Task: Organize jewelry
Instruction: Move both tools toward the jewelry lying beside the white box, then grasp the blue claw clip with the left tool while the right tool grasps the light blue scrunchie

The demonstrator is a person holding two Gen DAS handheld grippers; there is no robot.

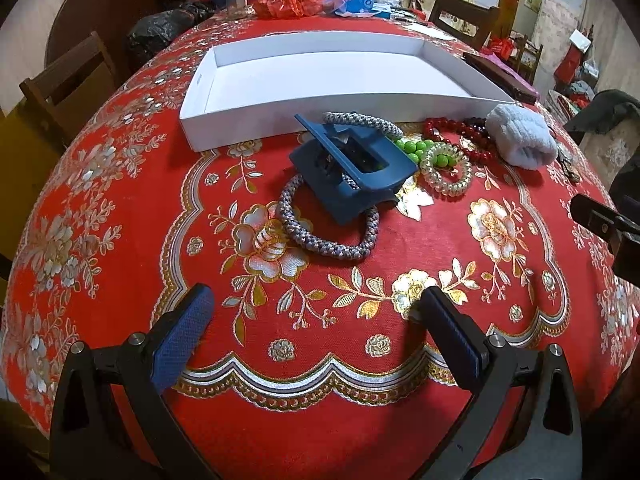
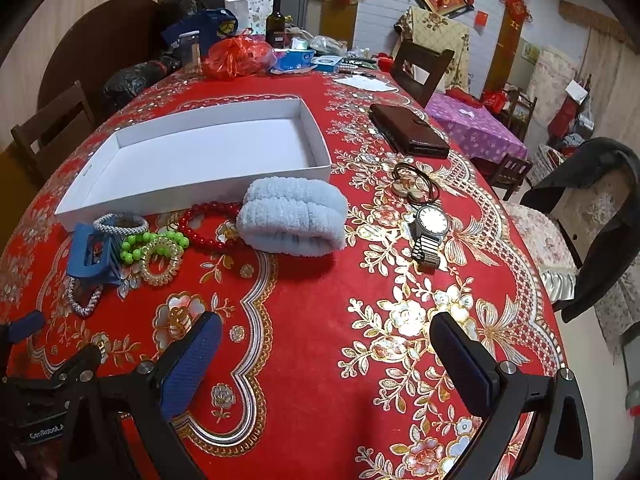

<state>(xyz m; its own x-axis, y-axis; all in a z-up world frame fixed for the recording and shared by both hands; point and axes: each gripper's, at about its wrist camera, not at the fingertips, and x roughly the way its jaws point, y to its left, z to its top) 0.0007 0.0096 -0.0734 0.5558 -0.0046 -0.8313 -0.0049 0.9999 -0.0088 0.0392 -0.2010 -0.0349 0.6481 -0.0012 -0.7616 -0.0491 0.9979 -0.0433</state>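
Note:
An empty white box (image 1: 240, 124) (image 2: 192, 194) lies on the red floral tablecloth. In front of it sit a blue hair claw (image 1: 356, 172) (image 2: 90, 254) on a grey braided band (image 1: 328, 244), green beads (image 1: 414, 148) (image 2: 136, 246), a clear coil tie (image 1: 446, 170) (image 2: 162, 258), a red bead bracelet (image 1: 468, 136) (image 2: 204, 220) and a pale blue scrunchie (image 1: 522, 136) (image 2: 292, 218). A wristwatch (image 2: 430, 232) and dark hair ties (image 2: 416, 182) lie to the right. My left gripper (image 1: 316, 300) is open and empty, short of the claw. My right gripper (image 2: 324, 328) is open and empty, short of the scrunchie.
A brown wallet (image 2: 408, 132) lies right of the box. Bags, a jar and a bottle (image 2: 276, 20) crowd the table's far end. Wooden chairs (image 2: 424, 66) stand around the table. The left gripper's tip shows at the right wrist view's left edge (image 2: 24, 328).

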